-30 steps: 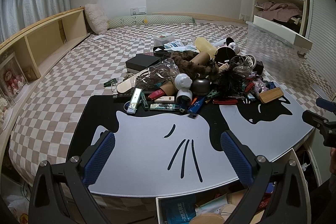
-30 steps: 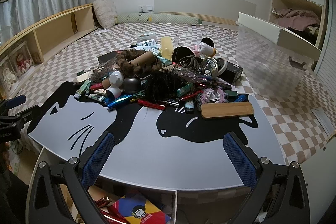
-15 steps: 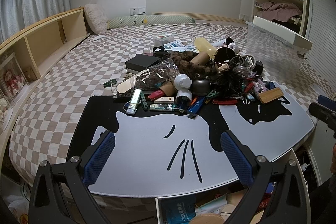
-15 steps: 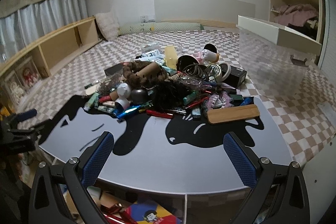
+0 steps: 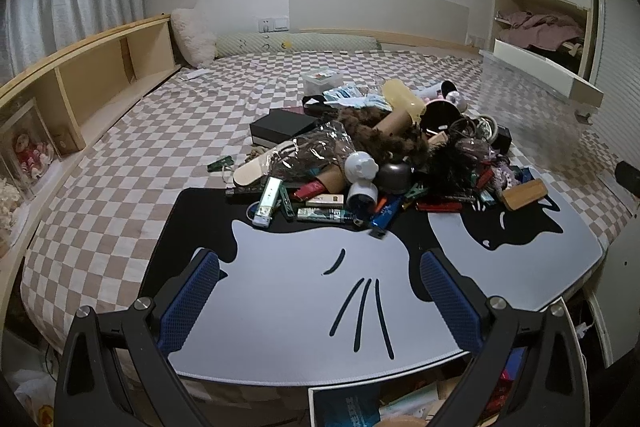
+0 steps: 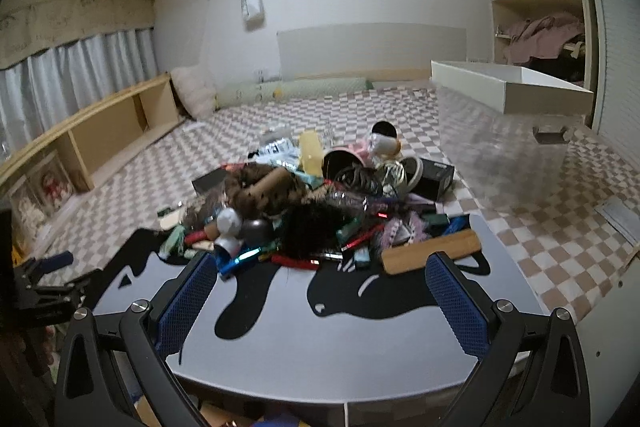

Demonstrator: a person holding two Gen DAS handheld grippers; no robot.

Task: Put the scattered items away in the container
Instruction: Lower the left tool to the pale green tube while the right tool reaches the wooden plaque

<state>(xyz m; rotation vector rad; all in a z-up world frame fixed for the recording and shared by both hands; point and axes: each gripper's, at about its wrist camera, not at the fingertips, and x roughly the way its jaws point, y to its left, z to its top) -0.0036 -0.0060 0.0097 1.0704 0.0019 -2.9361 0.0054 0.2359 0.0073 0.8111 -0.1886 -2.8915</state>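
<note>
A heap of scattered items lies where a cat-print mat meets the checked bed cover: tubes, lighters, a cardboard roll, brown fur, a wooden block. My left gripper hovers open over the mat's near edge, short of the heap, holding nothing. In the right wrist view the same heap sits just beyond my right gripper, also open and empty, with the wooden block near its right finger. The clear container with a white rim stands on the bed to the right, and shows as the container in the left wrist view.
A wooden shelf unit runs along the left side of the bed. An open closet with clothes is at the back right. Below the mat's near edge an open drawer holds books. The left gripper's body shows at the left edge.
My right gripper has moved forward toward the heap and tilted upward, so more ceiling shows. The left gripper has hardly moved. Both stay open.
</note>
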